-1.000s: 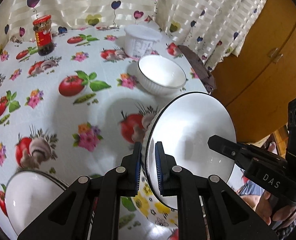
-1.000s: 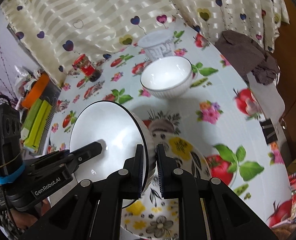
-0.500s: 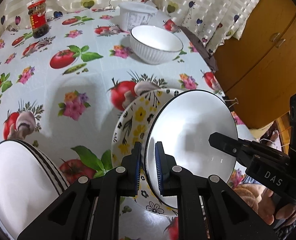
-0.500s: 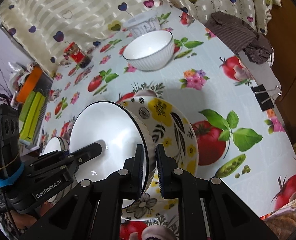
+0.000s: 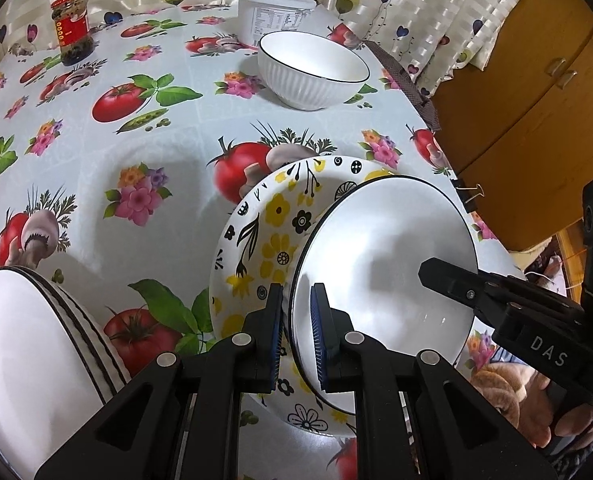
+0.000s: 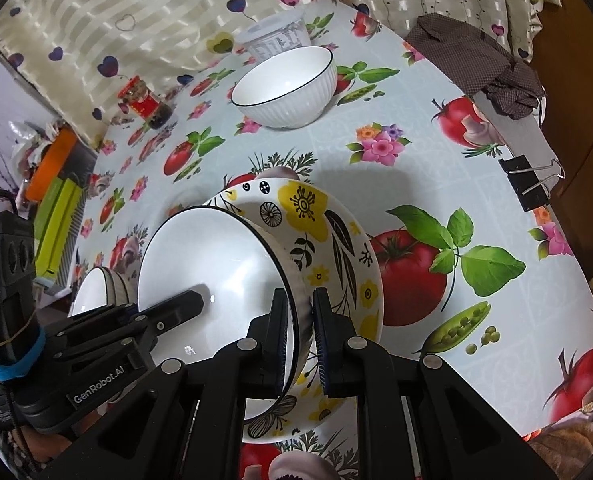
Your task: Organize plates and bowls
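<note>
We hold one white ceramic bowl with a thin black rim (image 5: 384, 264) between both tools, above a shallow white plate printed with yellow and black flowers (image 5: 264, 232) that lies on the vinyl tablecloth patterned with tomatoes, mushrooms and flowers (image 5: 108, 140). Our left gripper (image 5: 296, 332) is clamped on the bowl's near rim, one blue pad inside and one outside. Our right gripper (image 6: 299, 334) pinches the opposite rim the same way (its black fingers reach into the bowl in the left wrist view). The bowl is tilted and sits over the plate's right half; whether its base touches the plate we cannot tell.

Farther back, a second white ribbed bowl with a black rim (image 5: 312, 68) stands upright on the cloth, just in front of a white plastic tub with a lid (image 5: 274, 14). A glass jar with a red lid and red label (image 5: 71, 28) stands near the heart-print curtain (image 5: 396, 4). At our left, a white bowl with black stripes outside (image 5: 20, 356) rests near the table edge. A black binder clip (image 6: 530, 184) grips the cloth at the right edge.
</note>
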A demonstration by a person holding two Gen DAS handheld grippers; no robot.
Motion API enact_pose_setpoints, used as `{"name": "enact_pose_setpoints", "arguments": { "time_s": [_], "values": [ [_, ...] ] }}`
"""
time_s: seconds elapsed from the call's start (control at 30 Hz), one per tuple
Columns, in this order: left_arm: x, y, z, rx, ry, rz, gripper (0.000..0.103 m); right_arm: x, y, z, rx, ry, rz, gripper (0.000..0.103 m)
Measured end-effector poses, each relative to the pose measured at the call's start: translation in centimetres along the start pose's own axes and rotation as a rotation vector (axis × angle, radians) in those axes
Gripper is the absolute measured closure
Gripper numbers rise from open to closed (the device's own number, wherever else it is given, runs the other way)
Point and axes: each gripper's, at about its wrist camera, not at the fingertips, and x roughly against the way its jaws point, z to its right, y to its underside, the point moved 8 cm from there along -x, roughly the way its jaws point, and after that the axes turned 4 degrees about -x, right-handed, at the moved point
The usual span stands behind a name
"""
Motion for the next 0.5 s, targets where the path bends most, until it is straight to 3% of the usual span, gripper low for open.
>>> {"name": "enact_pose_setpoints", "arguments": {
  "time_s": [0.5],
  "values": [
    [-0.3,-0.2,-0.2,0.001,0.006,0.008,0.089,-1.0,-0.2,-0.4,0.059,0.051,0.023,0.088]
  ]
}}
